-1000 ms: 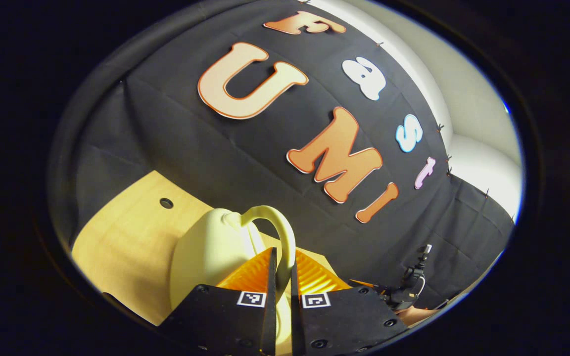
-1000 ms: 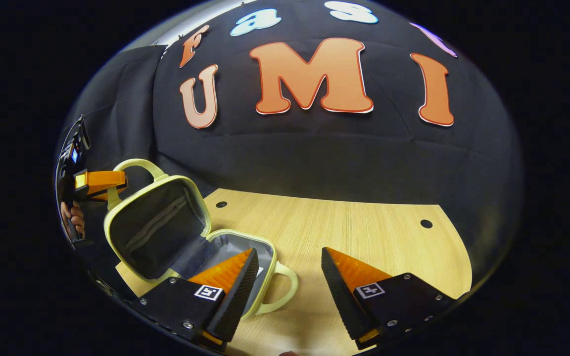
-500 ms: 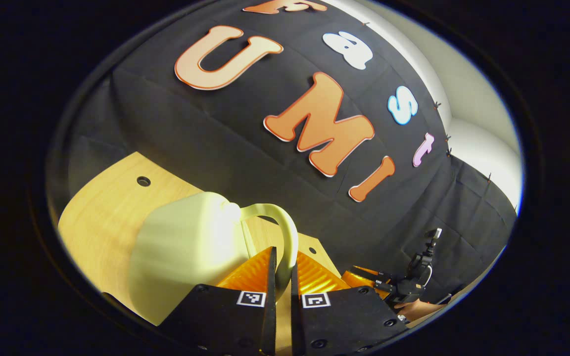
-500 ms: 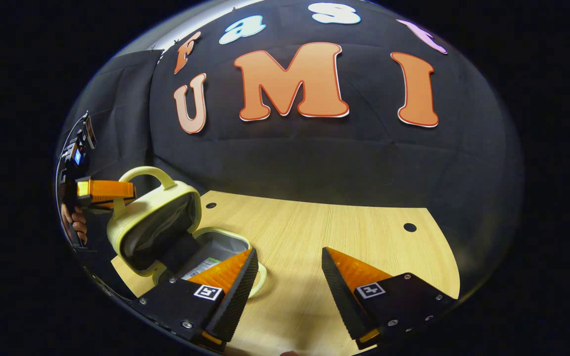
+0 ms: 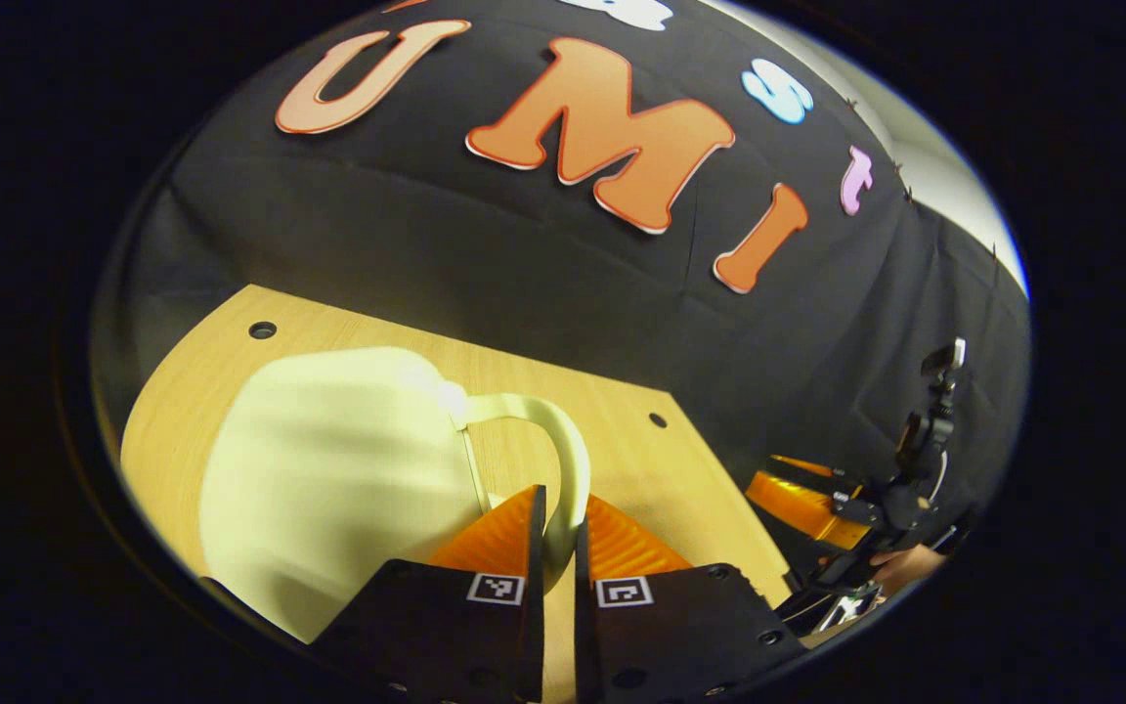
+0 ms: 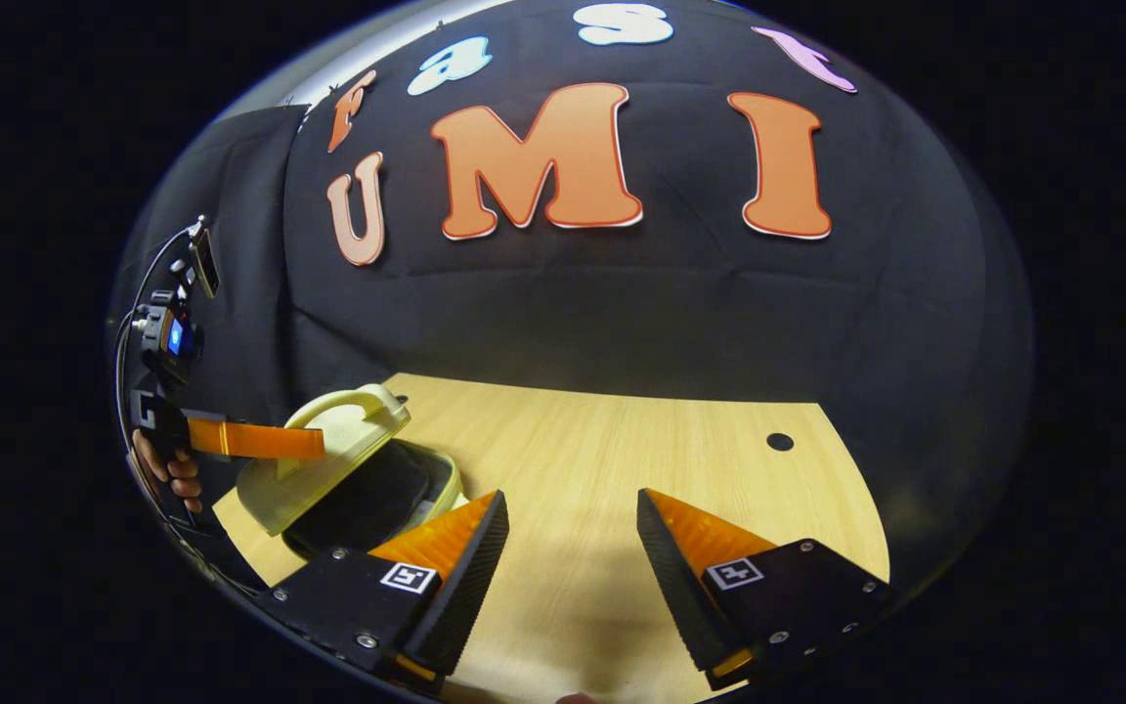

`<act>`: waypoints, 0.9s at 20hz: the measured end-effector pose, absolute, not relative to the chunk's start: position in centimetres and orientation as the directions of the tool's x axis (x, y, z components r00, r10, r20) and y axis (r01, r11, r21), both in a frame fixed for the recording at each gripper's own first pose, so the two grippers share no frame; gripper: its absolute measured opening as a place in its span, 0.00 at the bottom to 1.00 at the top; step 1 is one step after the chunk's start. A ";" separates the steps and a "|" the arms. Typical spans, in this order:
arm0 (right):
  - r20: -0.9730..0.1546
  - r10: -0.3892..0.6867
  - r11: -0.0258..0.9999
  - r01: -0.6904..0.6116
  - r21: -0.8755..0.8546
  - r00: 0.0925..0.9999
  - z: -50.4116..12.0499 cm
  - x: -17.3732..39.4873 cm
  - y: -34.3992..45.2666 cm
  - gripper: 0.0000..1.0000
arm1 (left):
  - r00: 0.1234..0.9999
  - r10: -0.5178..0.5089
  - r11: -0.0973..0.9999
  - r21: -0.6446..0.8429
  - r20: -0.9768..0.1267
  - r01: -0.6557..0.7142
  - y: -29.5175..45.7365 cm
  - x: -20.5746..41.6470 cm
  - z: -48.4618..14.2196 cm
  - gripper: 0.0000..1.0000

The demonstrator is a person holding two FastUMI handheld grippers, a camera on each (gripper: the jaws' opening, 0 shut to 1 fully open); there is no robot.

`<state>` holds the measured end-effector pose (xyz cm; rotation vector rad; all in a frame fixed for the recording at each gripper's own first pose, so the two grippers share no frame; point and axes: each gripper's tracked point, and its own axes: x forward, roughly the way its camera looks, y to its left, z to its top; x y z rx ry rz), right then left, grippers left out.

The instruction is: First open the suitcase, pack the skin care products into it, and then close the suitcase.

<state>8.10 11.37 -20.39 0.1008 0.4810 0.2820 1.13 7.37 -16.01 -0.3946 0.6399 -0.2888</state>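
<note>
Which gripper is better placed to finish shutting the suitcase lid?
Left. The left gripper is clamped on the lid handle, with the lid tilted partway down. The right gripper hangs open over bare table.

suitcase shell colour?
Pale yellow suitcase, handle the same shade; the left gripper view shows it best.

**Two handheld grippers, matching build**

Left gripper (image 5: pixel 555 533): two wedge-shaped fingers with ribbed faces, mounted on flat black plates, each plate bearing a small square black-and-white marker and round screw heads. Right gripper (image 6: pixel 571 548): same black plates with screws and square markers, fingers edged in fine serration. Seen from afar in the right gripper view, a black handle topped by a small lit device, with a thin cable looping behind, gripped by a hand (image 6: pixel 172 474).
</note>
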 end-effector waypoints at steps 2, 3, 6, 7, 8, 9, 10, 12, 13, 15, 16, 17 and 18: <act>-0.435 0.287 0.957 -0.236 0.170 0.853 -20.3 8.1 10.1 0.86 | 0.737 -0.378 0.897 -0.419 -0.561 0.141 6.3 1.1 -17.6 0.22; -0.429 0.285 0.957 -0.234 0.170 0.857 -20.3 8.2 9.6 0.87 | 0.720 -0.383 0.896 -0.423 -0.579 0.136 5.9 0.9 -18.4 0.25; -0.422 0.279 0.959 -0.232 0.161 0.862 -20.4 8.6 8.2 0.86 | 0.738 -0.344 0.907 -0.410 -0.581 0.100 5.1 1.2 -17.7 0.45; -0.419 0.276 0.960 -0.228 0.160 0.865 -20.2 8.7 7.9 0.86 | 0.753 -0.322 0.919 -0.382 -0.573 0.103 5.2 1.2 -17.4 0.54; -0.413 0.275 0.960 -0.227 0.163 0.868 -20.0 8.7 7.6 0.86 | 0.767 -0.310 0.928 -0.356 -0.562 0.114 5.1 1.1 -16.9 0.64; -0.404 0.276 0.960 -0.227 0.166 0.872 -19.7 8.8 7.4 0.86 | 0.780 -0.299 0.934 -0.335 -0.550 0.122 5.0 1.1 -16.3 0.67; -0.391 0.272 0.961 -0.224 0.164 0.879 -19.2 8.8 7.2 0.86 | 0.789 -0.301 0.936 -0.324 -0.535 0.137 4.7 1.1 -15.6 0.71; -0.343 0.265 0.962 -0.225 0.152 0.901 -17.6 8.7 7.2 0.86 | 0.826 -0.284 0.945 -0.289 -0.487 0.154 4.5 0.9 -13.8 0.87; -0.317 0.265 0.963 -0.231 0.142 0.911 -16.7 8.6 7.5 0.86 | 0.846 -0.265 0.953 -0.260 -0.463 0.156 4.7 1.0 -12.9 0.88; -0.278 0.290 0.957 -0.268 0.113 0.916 -15.3 8.3 8.9 0.86 | 0.878 -0.226 0.969 -0.188 -0.421 0.160 4.7 1.2 -11.0 0.96; -0.265 0.302 0.953 -0.284 0.102 0.916 -14.6 8.1 9.6 0.87 | 0.893 -0.208 0.975 -0.155 -0.398 0.158 4.4 1.6 -9.9 0.96; -0.245 0.316 0.949 -0.300 0.101 0.917 -13.7 8.0 10.1 0.87 | 0.908 -0.191 0.979 -0.134 -0.372 0.151 4.0 2.0 -8.5 0.96; -0.215 0.329 0.944 -0.313 0.106 0.919 -12.5 7.8 10.9 0.87 | 0.929 -0.163 0.984 -0.124 -0.332 0.128 4.0 2.5 -7.0 0.96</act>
